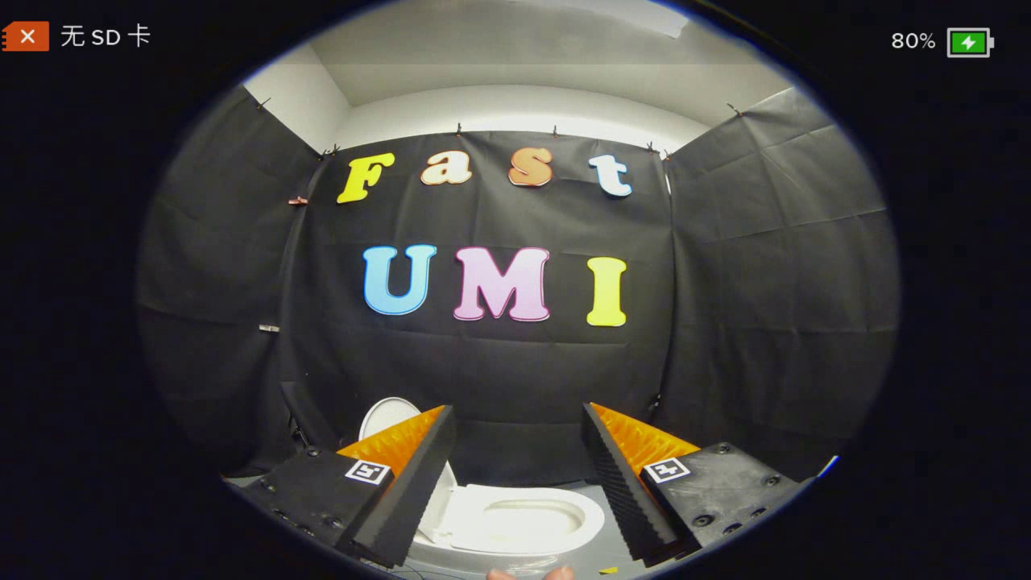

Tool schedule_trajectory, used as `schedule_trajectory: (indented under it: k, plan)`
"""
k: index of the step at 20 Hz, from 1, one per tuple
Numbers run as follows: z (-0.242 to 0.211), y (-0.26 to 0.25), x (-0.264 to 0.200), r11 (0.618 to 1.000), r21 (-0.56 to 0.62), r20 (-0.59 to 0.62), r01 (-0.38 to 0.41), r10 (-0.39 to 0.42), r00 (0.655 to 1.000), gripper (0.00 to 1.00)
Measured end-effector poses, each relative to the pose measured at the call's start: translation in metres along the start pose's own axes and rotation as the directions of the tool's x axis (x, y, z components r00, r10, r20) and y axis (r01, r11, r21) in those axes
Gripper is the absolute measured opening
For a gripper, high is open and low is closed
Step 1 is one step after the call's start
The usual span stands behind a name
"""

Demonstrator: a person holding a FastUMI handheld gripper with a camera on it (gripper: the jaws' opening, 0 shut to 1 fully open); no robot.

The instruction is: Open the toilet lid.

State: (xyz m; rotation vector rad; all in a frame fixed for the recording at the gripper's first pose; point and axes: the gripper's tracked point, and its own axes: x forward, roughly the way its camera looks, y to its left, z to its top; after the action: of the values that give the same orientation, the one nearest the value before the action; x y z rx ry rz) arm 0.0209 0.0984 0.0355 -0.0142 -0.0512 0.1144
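Note:
A small white toilet [515,519] sits low down on the grey floor, its seat ring and bowl showing between and below my fingers. Its white lid [391,419] stands raised at the toilet's left end, partly hidden behind my left finger [419,451]. My gripper [517,409] hovers above the toilet, open wide with nothing between its fingers. Neither the left finger nor the right finger [612,459] touches the lid or the seat.
Black cloth walls close in the booth behind and on both sides of the toilet. A dark stand or cable [300,423] leans by the left wall near the lid. A person's fingertips [527,573] show just below the bowl, beside a small yellow scrap [608,570].

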Motion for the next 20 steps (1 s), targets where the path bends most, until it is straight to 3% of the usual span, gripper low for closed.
schedule_trajectory:
  k: [10, 20]
  plan:
    - [0.025, -0.083, -0.064, 0.989, 0.03, 0.017, 0.148, -0.148, 0.989, 0.98]
    - [0.025, -0.083, -0.081, 0.987, 0.041, 0.03, 0.155, -0.156, 0.987, 0.98]
